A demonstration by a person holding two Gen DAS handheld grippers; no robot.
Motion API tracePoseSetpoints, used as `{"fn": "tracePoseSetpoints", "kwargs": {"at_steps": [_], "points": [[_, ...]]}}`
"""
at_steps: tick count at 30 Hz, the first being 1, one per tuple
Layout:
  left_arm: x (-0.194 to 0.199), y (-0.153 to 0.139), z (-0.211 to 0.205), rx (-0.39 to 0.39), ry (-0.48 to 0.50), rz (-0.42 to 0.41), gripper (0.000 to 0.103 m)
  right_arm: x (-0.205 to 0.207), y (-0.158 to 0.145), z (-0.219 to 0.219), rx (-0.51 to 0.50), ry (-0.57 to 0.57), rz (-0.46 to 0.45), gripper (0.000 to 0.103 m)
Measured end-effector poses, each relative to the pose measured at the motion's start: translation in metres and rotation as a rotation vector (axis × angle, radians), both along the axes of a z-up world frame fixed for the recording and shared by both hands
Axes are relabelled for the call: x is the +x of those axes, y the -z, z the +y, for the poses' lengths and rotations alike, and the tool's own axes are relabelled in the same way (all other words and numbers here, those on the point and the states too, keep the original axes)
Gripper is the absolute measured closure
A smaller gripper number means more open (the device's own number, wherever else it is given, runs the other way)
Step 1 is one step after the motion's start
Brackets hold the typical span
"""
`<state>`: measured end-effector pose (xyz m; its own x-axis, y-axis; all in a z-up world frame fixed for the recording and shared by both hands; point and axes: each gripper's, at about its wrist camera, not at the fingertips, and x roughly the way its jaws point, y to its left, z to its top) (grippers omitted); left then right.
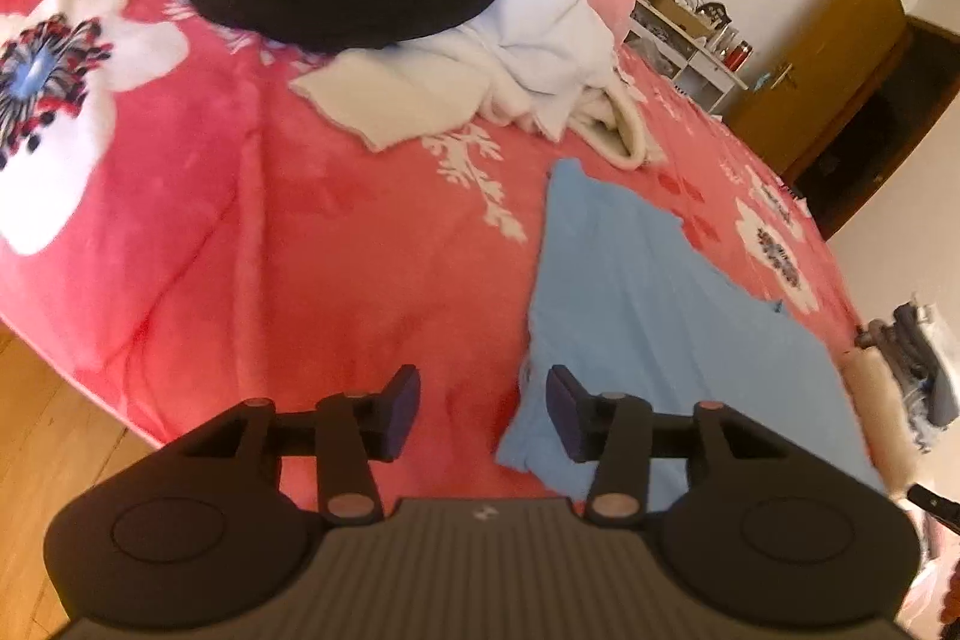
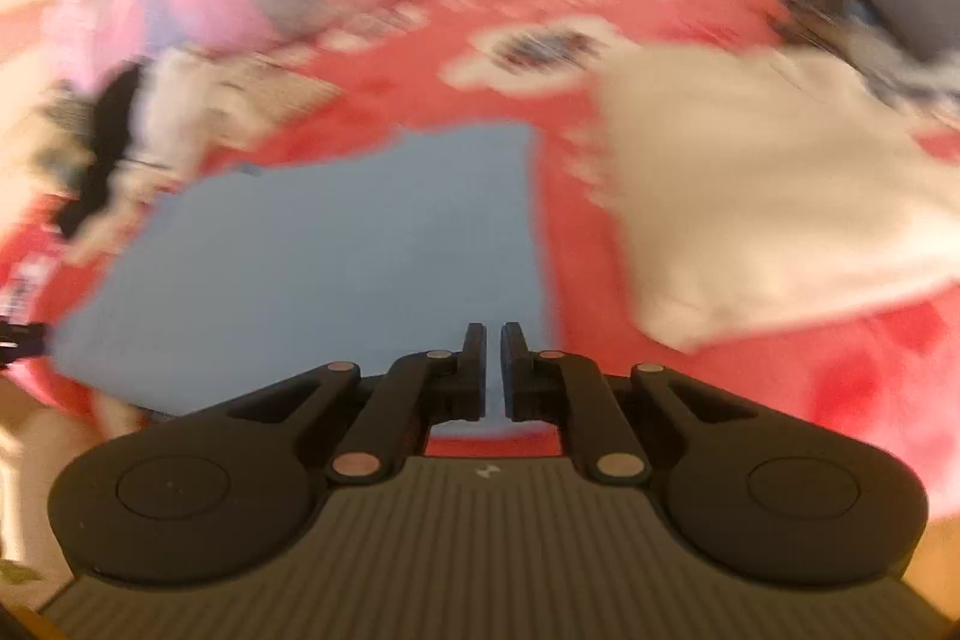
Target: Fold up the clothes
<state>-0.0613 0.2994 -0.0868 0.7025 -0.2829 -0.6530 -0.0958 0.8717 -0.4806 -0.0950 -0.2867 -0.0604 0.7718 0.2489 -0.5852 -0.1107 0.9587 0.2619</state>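
On red floral bedspread [image 1: 300, 232], blue garment [image 1: 648, 292], left hand-held gripper [image 1: 483, 412] spread, right hand-held gripper [image 2: 493, 370] pressed together, no legible writing.

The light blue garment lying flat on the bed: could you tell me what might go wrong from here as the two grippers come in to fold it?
1. The left gripper is open and straddles the near edge of the light blue garment; closing here could pinch the red blanket along with it.
2. The right gripper is shut with nothing visibly clamped, so it may need to reopen before it can grasp.
3. The white clothes pile lies close by; a folded edge could land on it.
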Motion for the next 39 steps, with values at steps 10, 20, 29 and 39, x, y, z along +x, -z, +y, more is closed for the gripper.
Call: {"fn": "tracePoseSetpoints", "kwargs": {"at_steps": [10, 20, 29, 39], "points": [[-0.032, 0.024, 0.023, -0.128, -0.076, 0.036, 0.054, 0.005, 0.026, 0.054, -0.167, -0.106, 0.06, 0.097], [-0.029, 0.007, 0.036, -0.144, -0.148, 0.049, 0.048, -0.004, 0.008, 0.269, -0.371, -0.74, -0.287, 0.079], [-0.017, 0.006, 0.039, -0.131, -0.147, 0.059, 0.046, 0.021, 0.051, 0.389, -0.675, -0.97, -0.385, 0.068], [0.028, 0.015, 0.037, -0.292, -0.056, 0.031, 0.044, 0.067, 0.022, 0.369, -0.258, -0.789, -0.216, 0.099]]}}
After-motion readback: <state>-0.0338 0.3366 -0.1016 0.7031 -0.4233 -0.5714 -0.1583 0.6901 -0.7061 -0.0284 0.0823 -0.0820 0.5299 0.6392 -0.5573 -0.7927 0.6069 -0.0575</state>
